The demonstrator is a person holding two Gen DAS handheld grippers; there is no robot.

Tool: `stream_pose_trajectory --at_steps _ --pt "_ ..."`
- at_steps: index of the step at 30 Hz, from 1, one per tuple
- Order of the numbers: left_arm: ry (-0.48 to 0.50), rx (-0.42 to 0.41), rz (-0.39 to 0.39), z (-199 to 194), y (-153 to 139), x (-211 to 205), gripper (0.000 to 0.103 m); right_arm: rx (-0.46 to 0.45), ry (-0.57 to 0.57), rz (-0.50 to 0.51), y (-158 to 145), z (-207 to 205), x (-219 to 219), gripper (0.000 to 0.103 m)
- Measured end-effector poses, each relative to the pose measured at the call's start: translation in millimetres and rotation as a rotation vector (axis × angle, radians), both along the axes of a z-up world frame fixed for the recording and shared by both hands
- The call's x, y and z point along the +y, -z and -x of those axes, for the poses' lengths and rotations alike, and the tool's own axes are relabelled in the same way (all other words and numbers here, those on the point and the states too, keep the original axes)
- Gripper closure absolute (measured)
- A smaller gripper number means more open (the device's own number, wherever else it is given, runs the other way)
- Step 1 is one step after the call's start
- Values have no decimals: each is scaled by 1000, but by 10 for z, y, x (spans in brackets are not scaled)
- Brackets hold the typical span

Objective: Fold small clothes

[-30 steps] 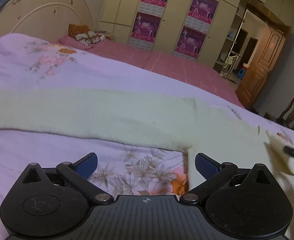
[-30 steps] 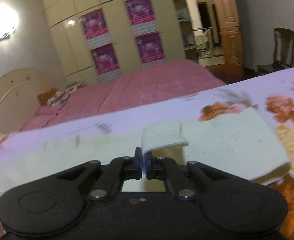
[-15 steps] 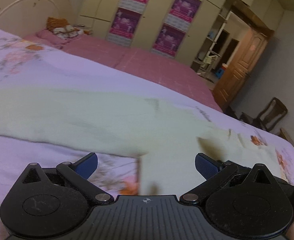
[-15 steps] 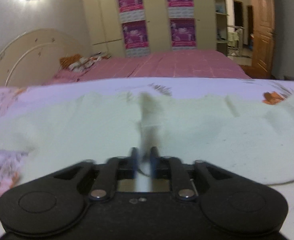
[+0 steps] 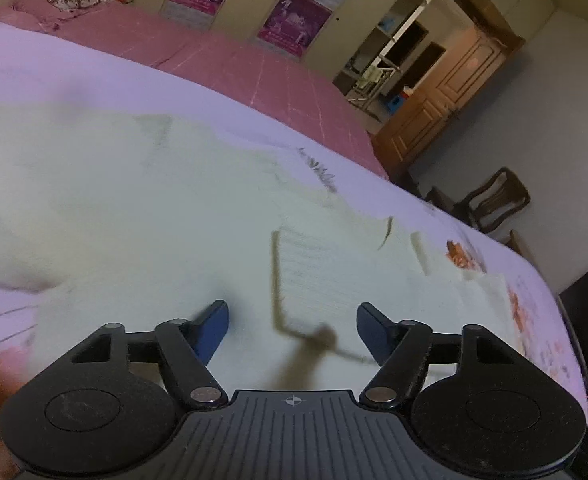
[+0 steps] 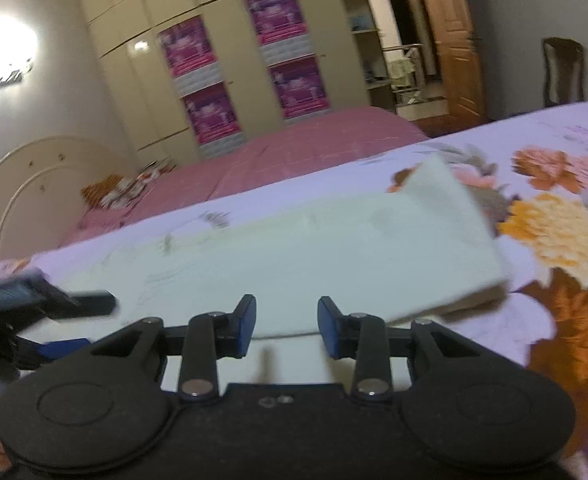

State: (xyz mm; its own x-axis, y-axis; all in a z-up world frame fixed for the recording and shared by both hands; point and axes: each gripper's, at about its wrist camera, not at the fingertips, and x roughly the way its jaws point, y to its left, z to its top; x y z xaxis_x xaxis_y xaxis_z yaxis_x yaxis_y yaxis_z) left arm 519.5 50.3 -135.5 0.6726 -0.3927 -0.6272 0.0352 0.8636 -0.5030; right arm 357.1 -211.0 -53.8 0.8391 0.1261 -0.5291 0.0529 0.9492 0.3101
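My right gripper (image 6: 286, 326) fingers had just been opening, empty; left gripper (image 5: 292, 330) narrowing, empty, over the cream garment (image 5: 142, 216). Align edges before pinching.

A: Any writing you can read here?

B: None. The purple posters (image 6: 192, 50) on the wardrobe doors (image 6: 142, 92) carry lines of print along their tops and pale strips along their bottoms, but it is all too small and blurred to make out.

A: And from the left wrist view?

B: Same posters (image 5: 294, 20), still only pink and purple shapes with no letters I can tell.

A: Anything on the tools themselves?

B: The left gripper body (image 5: 294, 432) has a small round crosshair mark at its front edge. That is a sign, not a word or number.
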Motion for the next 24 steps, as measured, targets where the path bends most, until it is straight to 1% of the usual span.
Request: stream_pose_trajectory --at_steps 2,3,4,5,6,7,9,11,12,14,16,18,20,24 --pt "11 19 -12 -89 10 -113 59 7 19 -17 32 7 -104 68" --pt "16 26 -21 -119 22 -169 63 10 28 -30 50 -10 -128 68" --pt "28 25 -35 -145 21 -223 76 16 36 -45 74 -9 -166 68" --pt "44 26 -62 -170 30 -292 96 23 43 -62 116 2 -214 68" --pt "50 29 -69 -191 42 -310 96 30 50 -79 146 -7 -243 68" --pt "46 25 -55 -198 54 -300 97 37 56 -99 175 -25 -272 68" --pt "22 -13 -41 -140 10 -174 99 50 66 -128 232 -26 -331 68" --pt "-7 -59 -75 -23 -73 24 99 57 76 -160 263 -16 -420 68" --pt "-22 -61 -76 -10 -81 103 99 57 80 -179 266 1 -473 65" --pt "-41 -56 -72 -4 -75 229 99 60 84 -217 302 16 -582 64" --pt "-47 -46 -79 -21 -48 287 99 71 92 -288 360 5 -697 65" --pt "-46 -42 -87 -37 -22 279 99 77 104 -388 436 -13 -809 65" --pt "-51 -39 -89 -36 4 297 99 75 118 -466 481 -30 -897 66" --pt "-66 -35 -80 36 38 463 99 73 137 -543 518 -82 -1013 66"
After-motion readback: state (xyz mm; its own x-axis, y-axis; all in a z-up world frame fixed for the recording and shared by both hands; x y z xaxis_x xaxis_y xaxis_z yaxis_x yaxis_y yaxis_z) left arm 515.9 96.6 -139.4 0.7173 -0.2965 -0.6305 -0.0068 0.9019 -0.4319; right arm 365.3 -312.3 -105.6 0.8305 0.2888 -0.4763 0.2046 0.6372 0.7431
